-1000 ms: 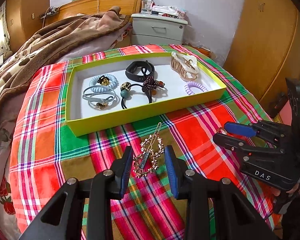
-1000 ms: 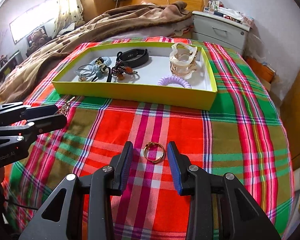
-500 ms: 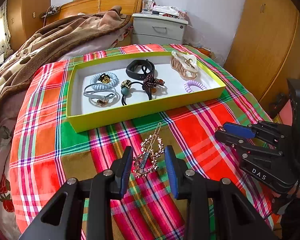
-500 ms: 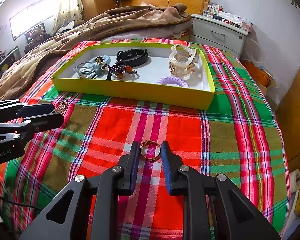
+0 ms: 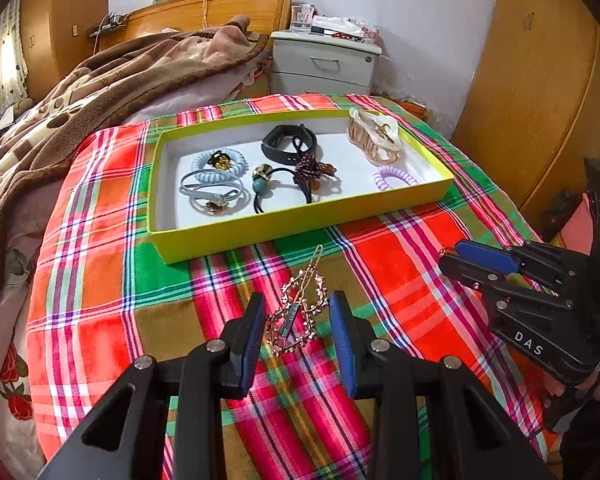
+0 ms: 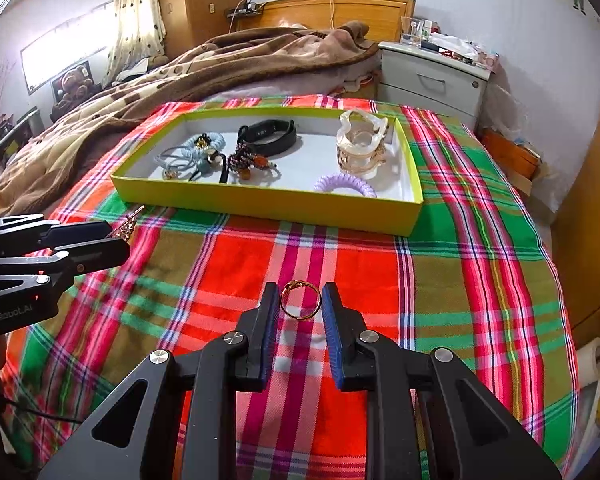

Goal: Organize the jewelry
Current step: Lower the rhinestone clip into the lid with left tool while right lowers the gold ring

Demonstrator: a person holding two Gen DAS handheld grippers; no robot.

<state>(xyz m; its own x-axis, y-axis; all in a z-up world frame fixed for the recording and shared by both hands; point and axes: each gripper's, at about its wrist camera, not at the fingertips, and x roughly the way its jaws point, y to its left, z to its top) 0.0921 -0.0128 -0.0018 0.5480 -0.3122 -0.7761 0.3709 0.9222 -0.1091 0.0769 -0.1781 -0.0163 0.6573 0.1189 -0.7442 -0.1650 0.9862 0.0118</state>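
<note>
A yellow tray (image 5: 300, 226) is sitting on the plaid blanket (image 5: 100, 240) that is covering the bed, and everything else is lying in relation to it. Inside the tray are lying a pale blue coil hair tie (image 5: 219, 165), a black band (image 5: 288, 144), a black beaded hair tie (image 5: 296, 184), a cream claw clip (image 5: 374, 136) and a purple coil hair tie (image 5: 394, 178). Just in front of the tray's near wall, toward its left half, a gold hair clip (image 5: 300, 308) is lying on the blanket, and the left hand-held gripper (image 5: 298, 322) is sitting around it with its jaws wide, the blue pads either side of the clip and apart from it. Well in front of the tray's near wall, toward the right half, a gold ring (image 6: 300, 300) is standing between the pads of the right hand-held gripper (image 6: 300, 308), whose jaws are drawn in narrow around it; the ring is looking pinched at its sides, though contact on both pads cannot be told for certain. A grey nightstand (image 6: 432, 80) is standing beyond the tray's far right corner.
</note>
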